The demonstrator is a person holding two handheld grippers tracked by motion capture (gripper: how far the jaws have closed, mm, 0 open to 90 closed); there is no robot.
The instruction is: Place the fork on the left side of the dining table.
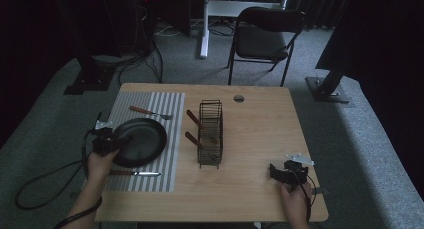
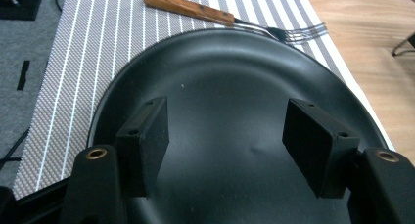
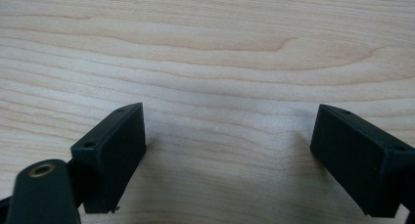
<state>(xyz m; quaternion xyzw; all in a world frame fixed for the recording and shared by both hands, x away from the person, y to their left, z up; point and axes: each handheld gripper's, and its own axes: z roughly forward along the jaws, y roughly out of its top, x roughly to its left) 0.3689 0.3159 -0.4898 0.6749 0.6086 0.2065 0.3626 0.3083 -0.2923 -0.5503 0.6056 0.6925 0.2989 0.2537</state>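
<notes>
Hovering open-jawed over the black plate, your left gripper has the fork beyond it, knife nearside, wire rack alongside.

Plate: black, smooth, semi-gloss sheen, few dust specks; material can't tell.
Placemat, left of frame: woven cloth-like texture, grey with white stripes, matt.
Fork, top of frame: wood handle with rivets, satin; bright metal tines.
Knife, lower left in high view: wood handle, shiny metal blade.
Rack, centre: dark wire, matt.
Table: light wood grain, smooth, low sheen.
Left gripper and right gripper pads: matt black, plastic look.
Floor: grey carpet, rough.
</notes>
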